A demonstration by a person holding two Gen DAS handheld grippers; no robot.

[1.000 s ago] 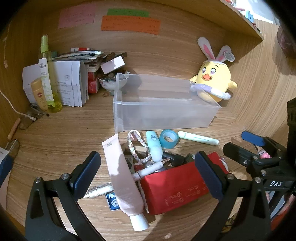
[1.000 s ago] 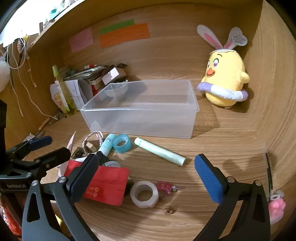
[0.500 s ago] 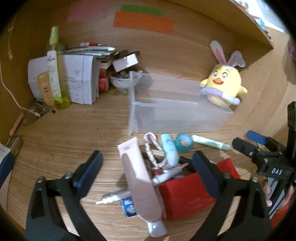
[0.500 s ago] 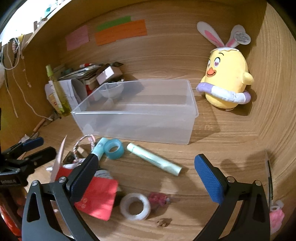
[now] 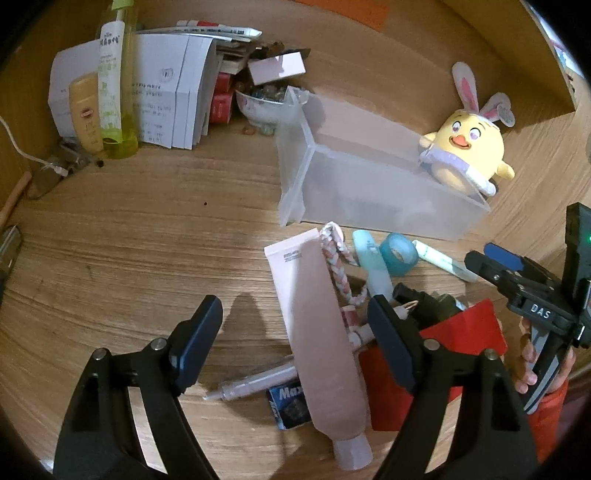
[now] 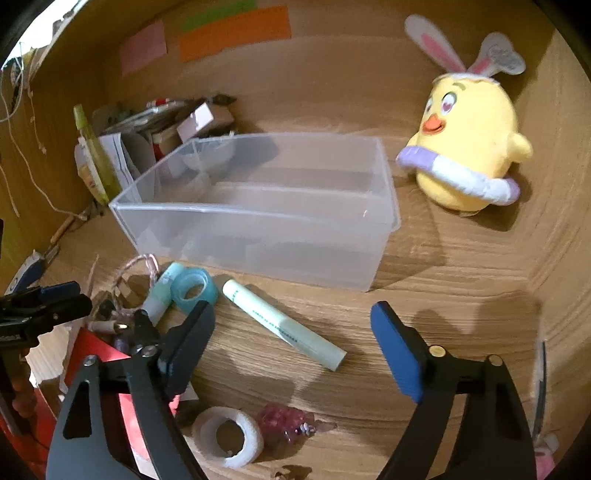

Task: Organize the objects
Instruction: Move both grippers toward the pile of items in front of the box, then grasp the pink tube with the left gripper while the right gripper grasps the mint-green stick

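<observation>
Black left claw (image 5: 295, 339) and right claw (image 6: 291, 345) carry blue pads; red sleeve (image 5: 550, 417).

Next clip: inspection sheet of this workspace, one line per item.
Surface: wooden desk, crowded at its left.
Job's things: clear plastic bin holds nothing seen; pink tube, mint-green stick, teal tape roll, white tape roll, red packet lie outside it.
Clutter: papers, boxes, green bottle, small bowl.
Grippers: left hand-held gripper closing around the pink tube, not pressing; right hand-held gripper closing above the stick.
Cables: white cord.
Surroundings: yellow chick plush, sticky notes.
</observation>
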